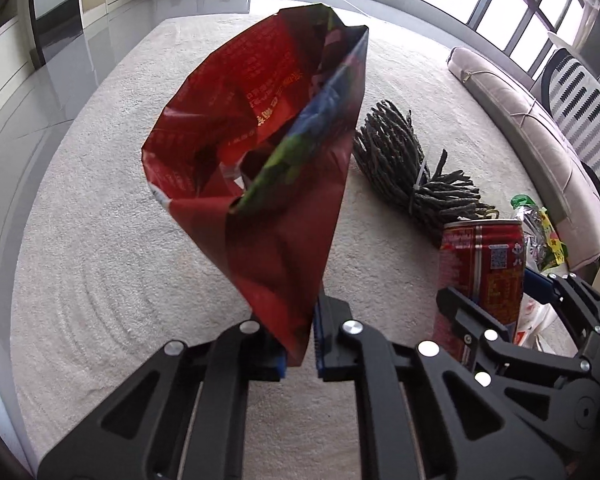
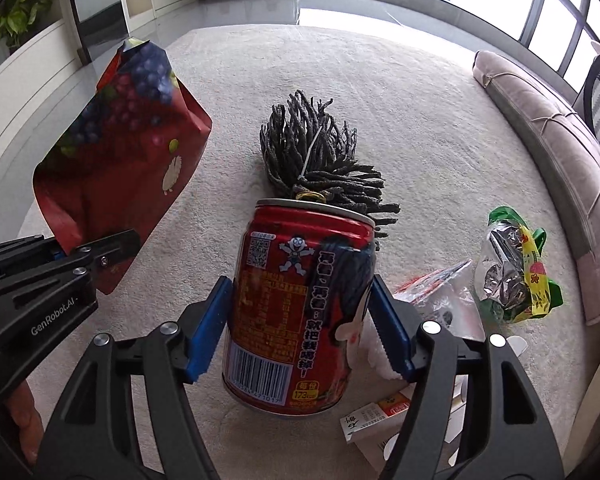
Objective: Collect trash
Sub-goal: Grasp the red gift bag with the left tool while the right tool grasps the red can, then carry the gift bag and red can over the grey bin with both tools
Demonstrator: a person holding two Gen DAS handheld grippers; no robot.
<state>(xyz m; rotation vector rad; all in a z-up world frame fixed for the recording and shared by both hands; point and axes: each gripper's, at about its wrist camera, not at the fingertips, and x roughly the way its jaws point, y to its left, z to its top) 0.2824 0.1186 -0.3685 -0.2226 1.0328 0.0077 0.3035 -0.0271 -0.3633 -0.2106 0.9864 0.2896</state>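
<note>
Above carpet: left gripper pinches red bag by bottom corner, mouth up; right gripper clamps red can beside it. Judgement: centre can over mouth, release low, keep bag steady.

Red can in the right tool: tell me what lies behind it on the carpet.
Directly behind the red can lies a dark mop head on the carpet. Its near strands and a yellow ring peek over the rim; the can covers the rest.
</note>
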